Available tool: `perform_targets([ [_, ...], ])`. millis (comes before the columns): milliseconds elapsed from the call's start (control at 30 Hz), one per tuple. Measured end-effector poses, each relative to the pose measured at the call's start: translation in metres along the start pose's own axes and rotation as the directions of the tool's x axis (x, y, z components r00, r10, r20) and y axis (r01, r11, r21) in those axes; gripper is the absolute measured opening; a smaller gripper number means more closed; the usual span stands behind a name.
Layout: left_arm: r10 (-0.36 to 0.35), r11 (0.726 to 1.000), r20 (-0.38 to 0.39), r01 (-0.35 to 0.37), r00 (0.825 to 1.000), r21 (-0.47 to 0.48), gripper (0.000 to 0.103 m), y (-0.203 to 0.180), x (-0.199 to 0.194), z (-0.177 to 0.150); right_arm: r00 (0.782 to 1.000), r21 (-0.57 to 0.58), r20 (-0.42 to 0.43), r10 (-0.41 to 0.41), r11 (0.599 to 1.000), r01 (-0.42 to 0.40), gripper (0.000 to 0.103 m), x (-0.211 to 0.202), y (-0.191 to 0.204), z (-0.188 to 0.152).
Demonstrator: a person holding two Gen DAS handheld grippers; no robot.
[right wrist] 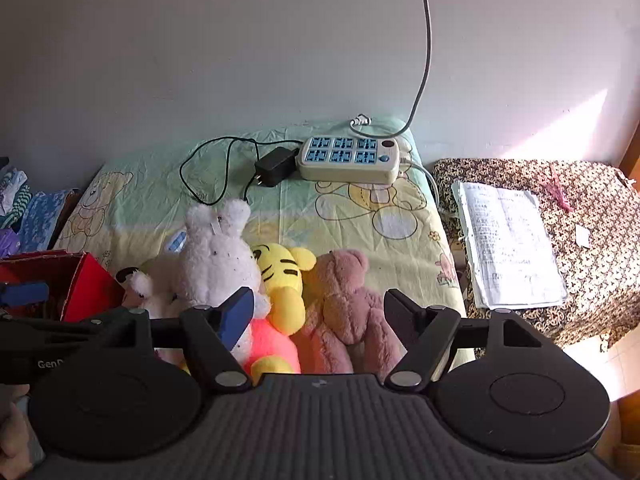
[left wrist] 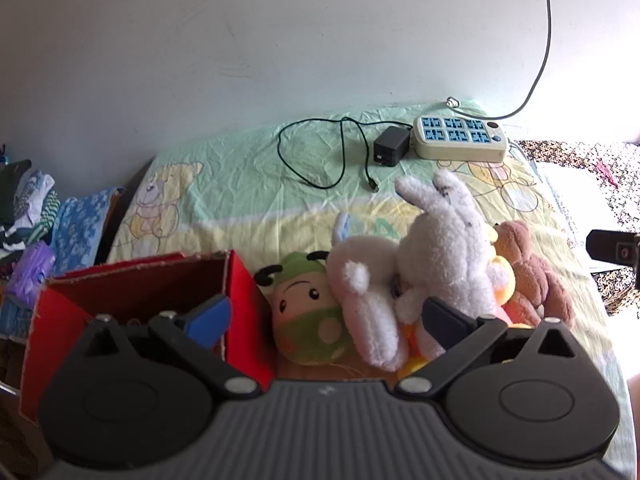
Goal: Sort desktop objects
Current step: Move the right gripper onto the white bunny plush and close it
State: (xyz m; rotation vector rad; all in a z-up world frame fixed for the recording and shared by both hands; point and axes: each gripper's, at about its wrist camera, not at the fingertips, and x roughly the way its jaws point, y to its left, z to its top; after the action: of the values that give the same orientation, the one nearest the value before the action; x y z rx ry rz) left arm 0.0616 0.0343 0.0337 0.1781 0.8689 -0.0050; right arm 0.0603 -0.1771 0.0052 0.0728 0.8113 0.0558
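Left claw (left wrist: 326, 314) with jaws wide apart, nothing clamped; it hovers over the near end of a pile of plush toys, its blue-padded left finger (left wrist: 210, 316) in front of an open red cardboard box (left wrist: 244, 280). Right claw (right wrist: 320, 312) also with jaws apart and empty, angled down over the same pile; its blue-padded finger (right wrist: 238, 312) sits in front of the white toy, whether touching it I cannot tell.

Surface is a tabletop covered by a pale green and yellow cartoon-bear cloth (right wrist: 160, 184). Toys lie in a huddle at the near edge, touching each other: green round-faced plush with black antennae (left wrist: 308, 308) just beside the red box, fluffy white long-eared rabbit plush (right wrist: 218, 252), yellow striped tiger plush with pink body (right wrist: 280, 280), dusty pink teddy bear plush (right wrist: 348, 300) on the right end.

At the far side, well apart from the toys: cream power strip with 6 blue sockets (right wrist: 350, 158), black plug adapter (right wrist: 274, 166) touching its left end, thin black cable (right wrist: 204, 184) looped beside it. Grey cord (right wrist: 424, 60) runs up the white wall.

Stapled stack of printed white papers (right wrist: 508, 248) lies on a leopard-print cover (right wrist: 592, 220) right of the tabletop. Folded clothes (left wrist: 36, 216) piled at left.
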Motion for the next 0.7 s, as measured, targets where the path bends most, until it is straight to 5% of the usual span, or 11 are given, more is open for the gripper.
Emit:
perform_targets([
  [700,-0.043,0.999,-0.036,0.044,0.998,0.014,0.102,-0.019,0.005,-0.022,0.996,0.044,-0.045,0.074,0.996,-0.072,0.070,0.012,-0.002,-0.006],
])
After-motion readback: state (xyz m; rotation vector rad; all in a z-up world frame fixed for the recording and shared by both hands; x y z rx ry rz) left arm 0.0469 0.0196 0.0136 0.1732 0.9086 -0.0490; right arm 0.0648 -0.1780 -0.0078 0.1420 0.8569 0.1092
